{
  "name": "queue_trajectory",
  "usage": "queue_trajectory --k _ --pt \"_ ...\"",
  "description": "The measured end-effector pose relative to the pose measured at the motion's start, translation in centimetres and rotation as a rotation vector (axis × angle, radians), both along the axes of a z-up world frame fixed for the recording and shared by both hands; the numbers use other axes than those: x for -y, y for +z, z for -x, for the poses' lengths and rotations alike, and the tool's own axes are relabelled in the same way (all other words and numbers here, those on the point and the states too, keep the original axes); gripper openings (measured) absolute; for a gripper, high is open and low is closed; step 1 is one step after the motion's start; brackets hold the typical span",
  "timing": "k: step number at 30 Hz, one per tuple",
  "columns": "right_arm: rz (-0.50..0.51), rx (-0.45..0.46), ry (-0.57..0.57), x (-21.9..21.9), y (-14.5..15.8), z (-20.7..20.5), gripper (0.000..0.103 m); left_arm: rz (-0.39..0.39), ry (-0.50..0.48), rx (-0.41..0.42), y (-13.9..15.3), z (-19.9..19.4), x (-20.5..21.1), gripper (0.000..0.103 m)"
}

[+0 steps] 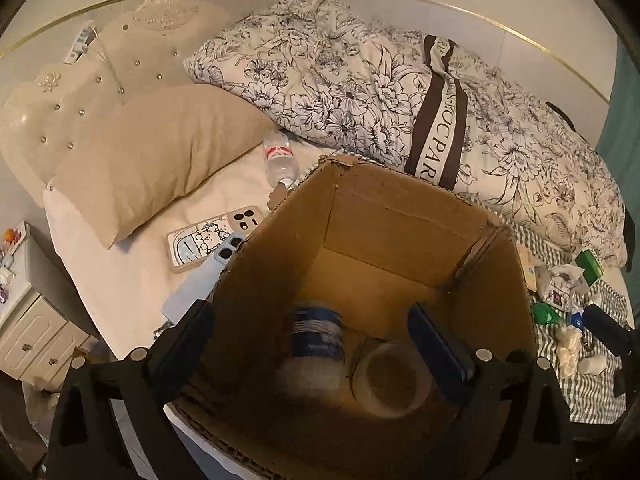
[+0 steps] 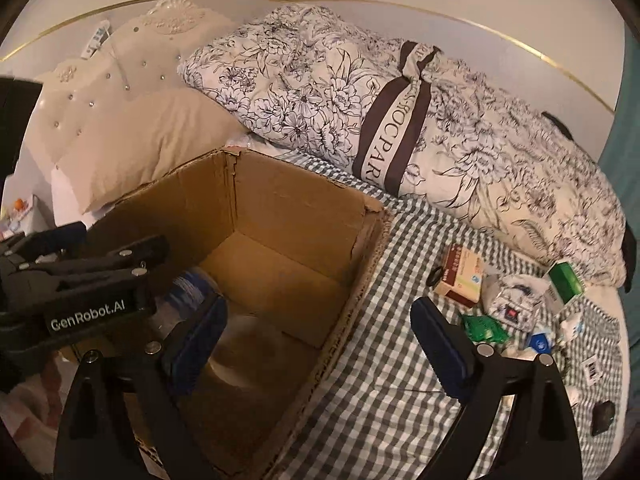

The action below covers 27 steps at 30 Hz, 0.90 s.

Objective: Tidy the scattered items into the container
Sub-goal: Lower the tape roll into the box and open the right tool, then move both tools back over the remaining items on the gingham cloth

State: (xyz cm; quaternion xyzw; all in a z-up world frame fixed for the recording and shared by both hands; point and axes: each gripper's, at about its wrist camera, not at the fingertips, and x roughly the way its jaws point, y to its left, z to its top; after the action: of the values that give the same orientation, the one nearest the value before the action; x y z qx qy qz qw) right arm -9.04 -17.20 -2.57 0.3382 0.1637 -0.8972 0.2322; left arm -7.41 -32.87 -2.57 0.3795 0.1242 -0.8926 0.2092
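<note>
The left gripper (image 1: 316,344) hovered over the open cardboard box (image 1: 400,216), jaws spread wide and empty; a blue-labelled bottle (image 1: 318,334) and a tape roll (image 1: 390,378) lay on the box floor. The right gripper (image 2: 320,344) was likewise wide and empty, straddling the box's right wall above the checked cloth (image 2: 392,360). Small packets (image 2: 460,280) lay scattered on that cloth, well right of the box.
</note>
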Motion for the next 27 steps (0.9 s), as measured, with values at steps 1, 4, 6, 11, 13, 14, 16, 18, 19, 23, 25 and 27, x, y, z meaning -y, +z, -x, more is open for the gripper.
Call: queue_trajectory --k 1,4,6,11,13,14,16,18,19,23,25,27 --pt "-0.007 -0.008 -0.002 -0.1 0.1 -0.2 0.093 0.002 -0.001 -0.001 0.1 -0.1 -0.1 0.1" --pt "-0.005 -0.024 -0.018 -0.9 0.4 -0.7 0.093 0.009 -0.004 -0.01 0.7 -0.4 -0.6 0.1" --pt "0.012 -0.023 -0.03 -1.9 0.7 -0.9 0.093 0.013 -0.008 -0.017 1.2 -0.6 -1.0 0.1" --pt "0.058 -0.023 -0.07 -4.8 1.4 -1.3 0.093 0.022 -0.035 -0.04 2.3 -1.3 -2.9 0.1" --pt "0.065 -0.025 -0.092 -6.1 1.7 -1.5 0.093 0.024 -0.052 -0.048 2.7 -1.6 -4.0 0.1" --pt "0.07 -0.026 -0.101 -6.7 1.8 -1.6 0.093 0.026 -0.061 -0.052 2.9 -1.6 -4.6 0.1" --pt "0.083 -0.026 -0.121 -8.0 2.1 -1.9 0.093 0.028 -0.08 -0.057 3.2 -1.8 -5.8 0.1" --pt "0.094 -0.03 -0.143 -9.4 2.4 -2.2 0.093 0.027 -0.097 -0.062 3.5 -1.9 -6.9 0.1" --pt "0.098 -0.031 -0.153 -10.1 2.6 -2.4 0.093 0.027 -0.106 -0.065 3.7 -2.0 -7.6 0.1" --pt "0.11 -0.04 -0.188 -12.5 3.2 -3.3 0.093 0.029 -0.139 -0.072 4.0 -2.2 -10.1 0.1" --pt "0.112 -0.046 -0.206 -13.7 3.4 -3.8 0.093 0.033 -0.161 -0.075 4.2 -2.3 -11.7 0.101" --pt "0.118 -0.052 -0.225 -15.1 3.6 -4.2 0.093 0.039 -0.18 -0.077 4.2 -2.4 -12.9 0.101"
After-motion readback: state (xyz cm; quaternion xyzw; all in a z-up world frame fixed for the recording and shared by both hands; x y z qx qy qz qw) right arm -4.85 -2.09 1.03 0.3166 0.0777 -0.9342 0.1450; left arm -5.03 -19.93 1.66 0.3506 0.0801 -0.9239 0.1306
